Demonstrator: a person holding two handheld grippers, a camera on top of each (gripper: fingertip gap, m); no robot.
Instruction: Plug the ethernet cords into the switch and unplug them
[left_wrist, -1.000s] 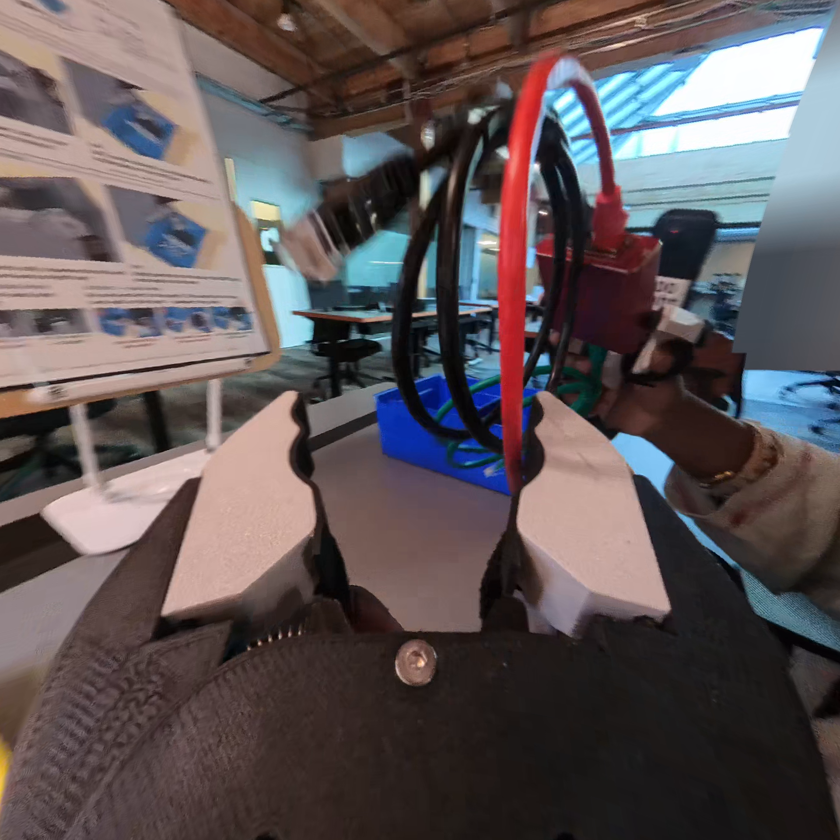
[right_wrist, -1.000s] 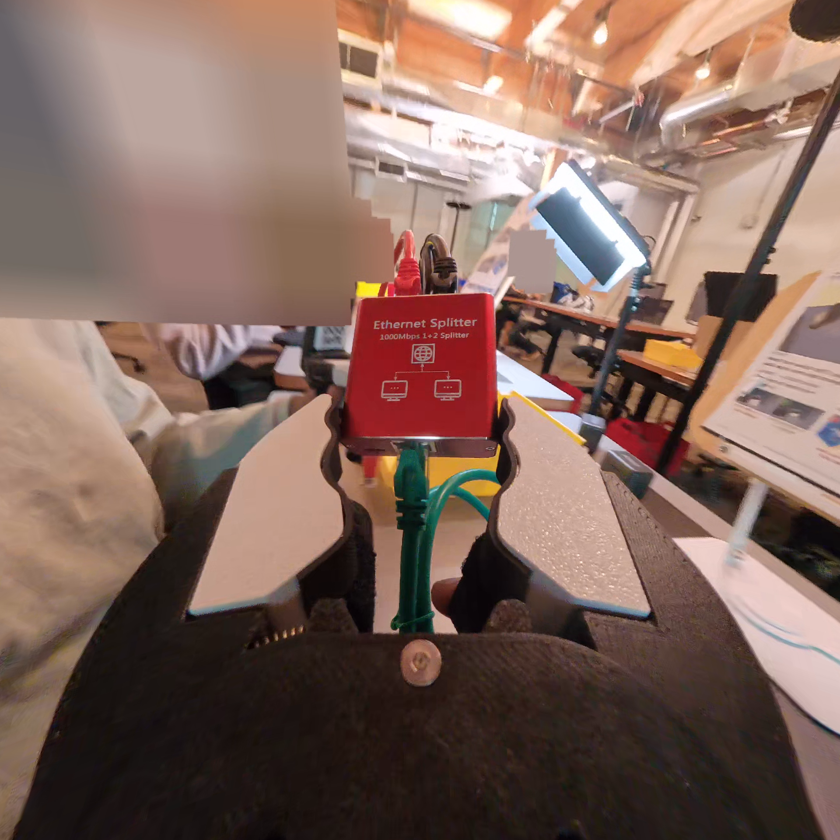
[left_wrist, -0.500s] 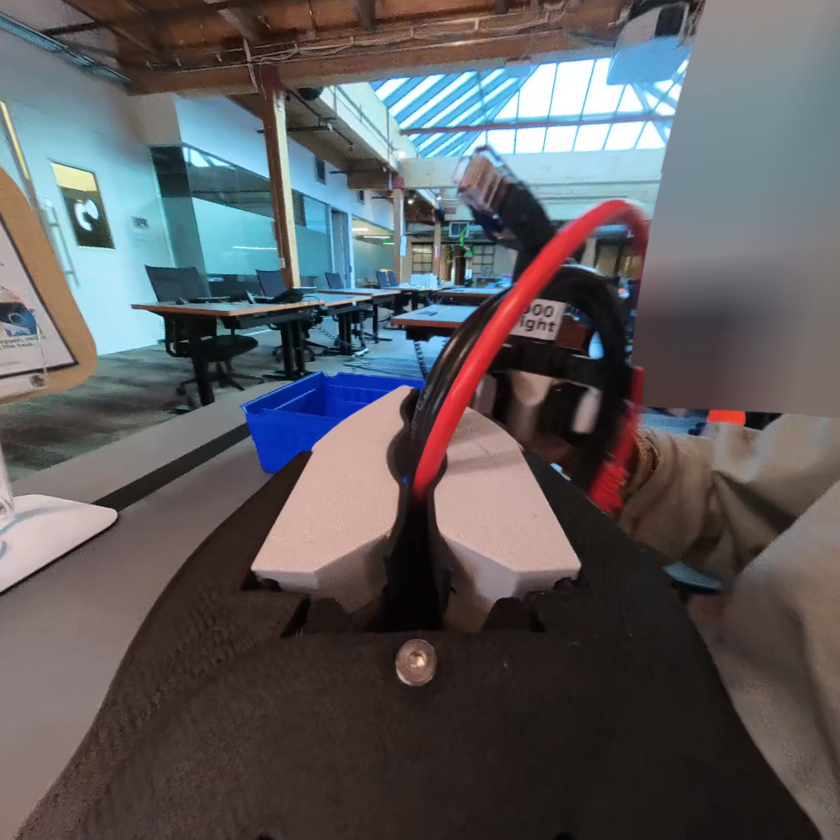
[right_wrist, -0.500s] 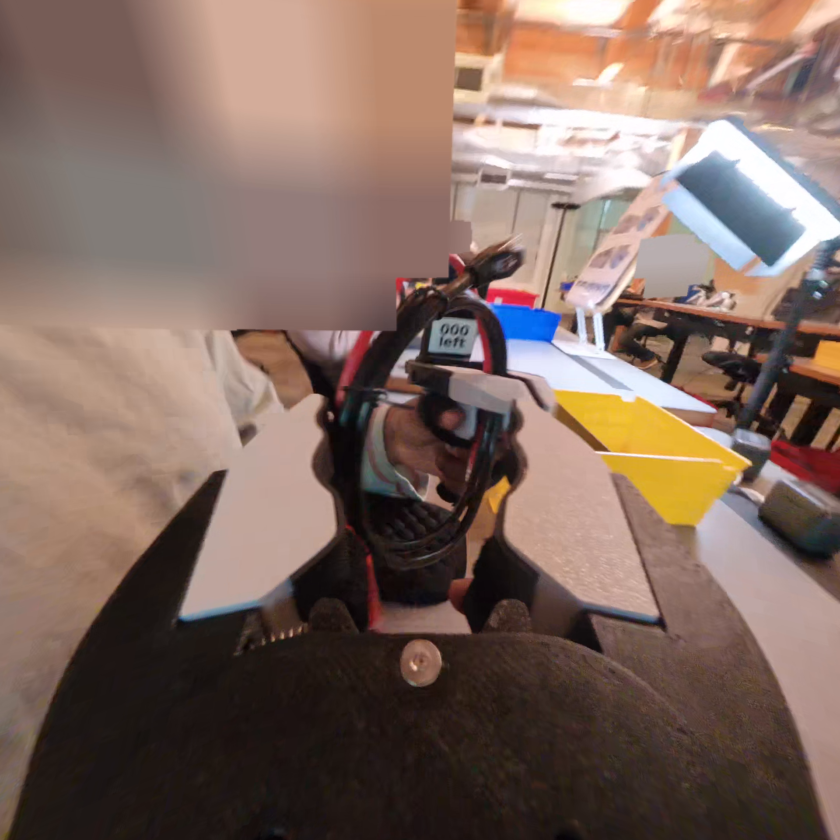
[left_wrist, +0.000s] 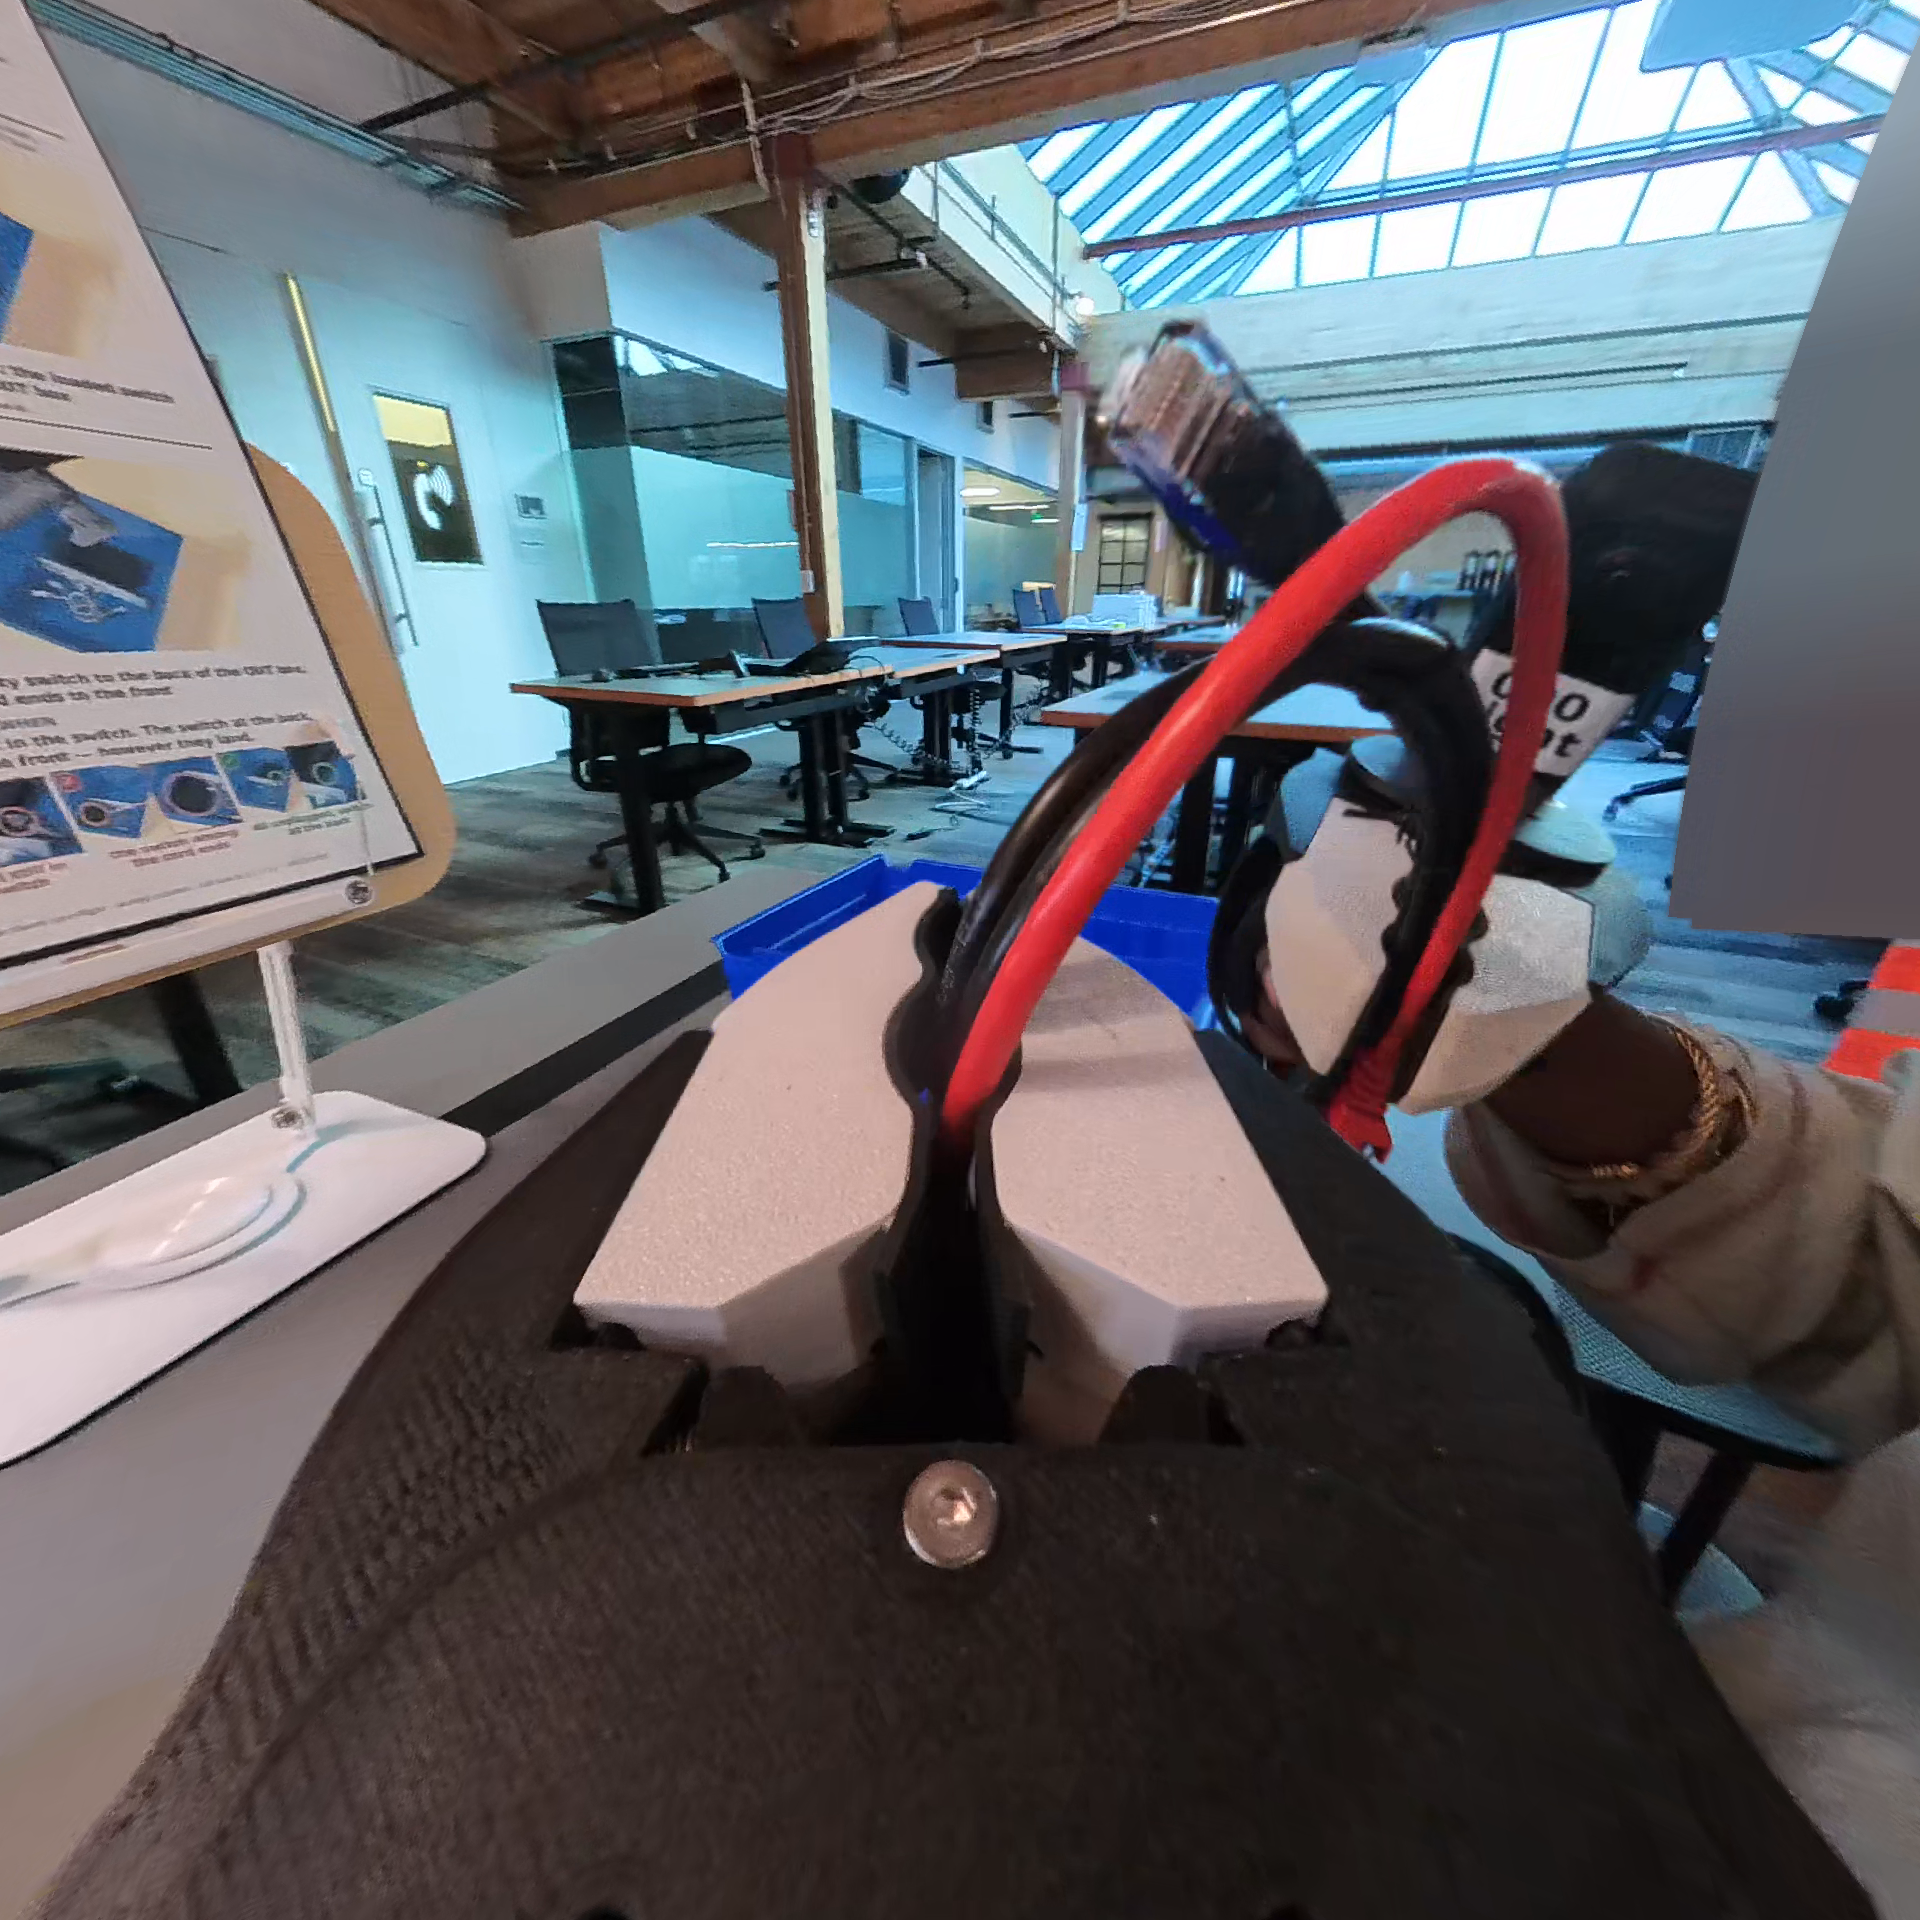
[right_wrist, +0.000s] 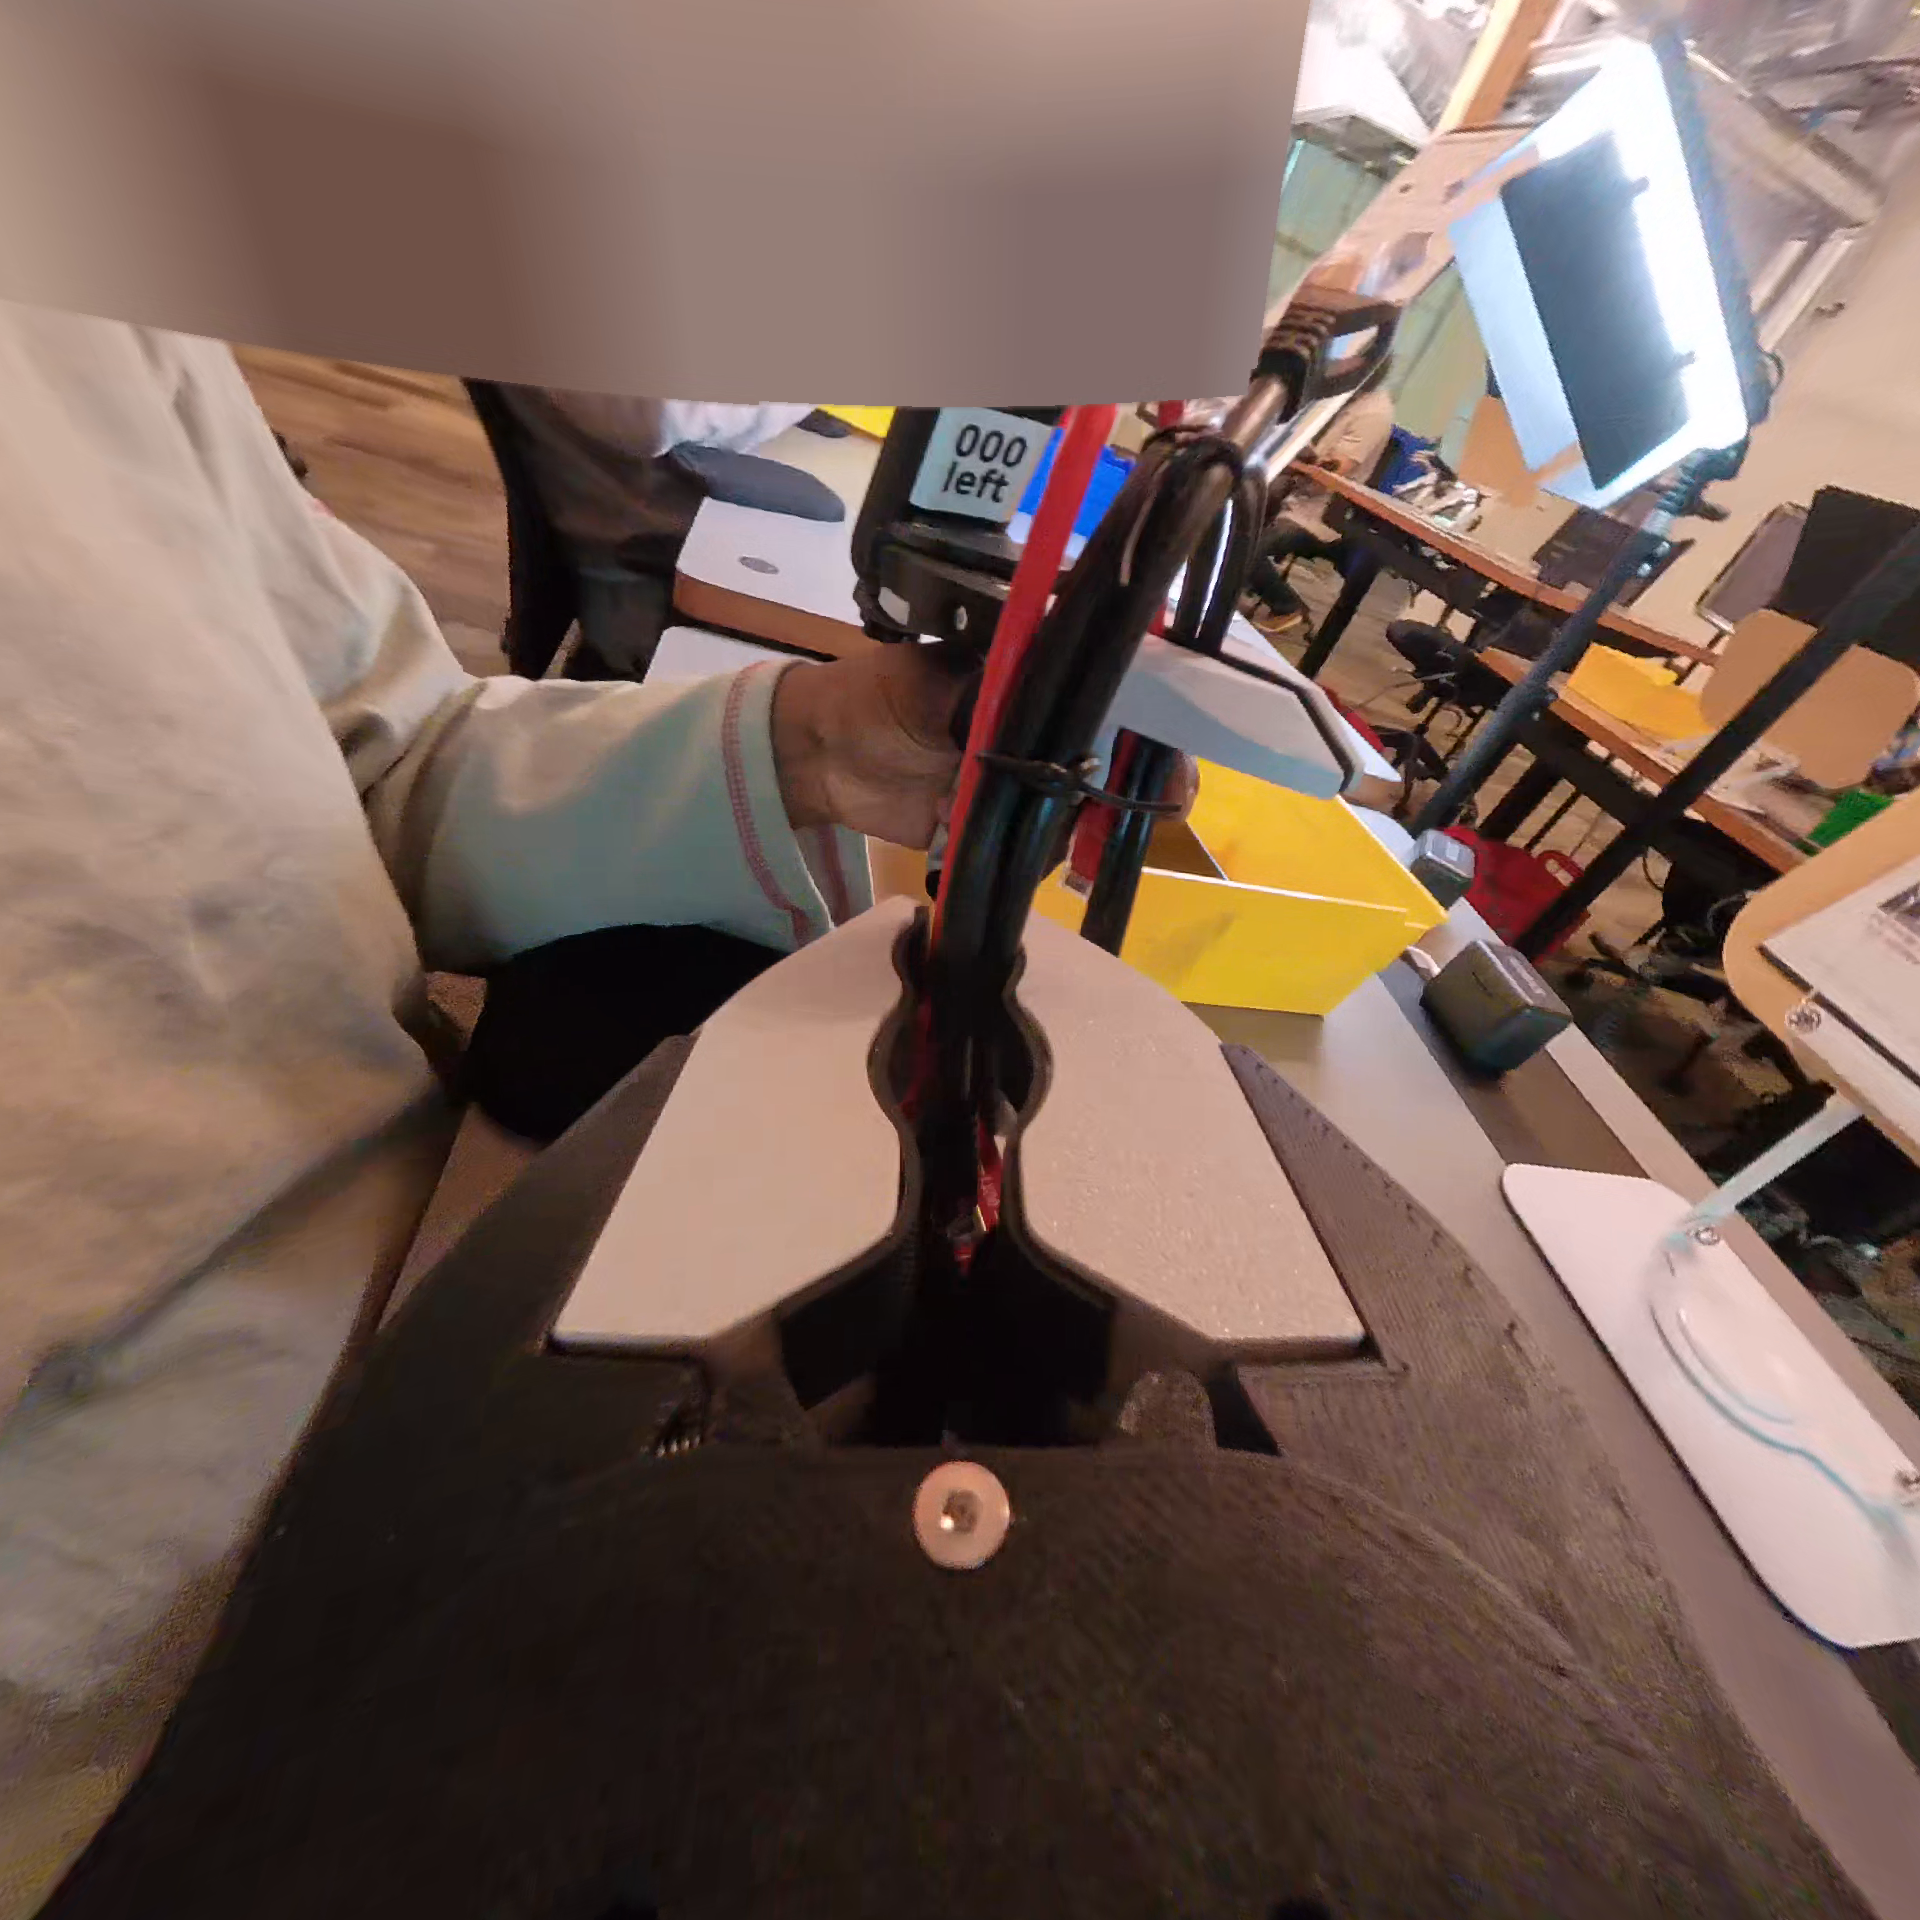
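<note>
Both grippers are clenched on one bundle of cords. Left gripper (left_wrist: 951, 1049) pinches the red cord (left_wrist: 1226, 686) and black cord (left_wrist: 1049, 821); these arch up and right to the right gripper (right_wrist: 961, 997). A loose plug (left_wrist: 1174, 405) pokes up far above. No switch is in view, so the plug's next port cannot be told.
</note>
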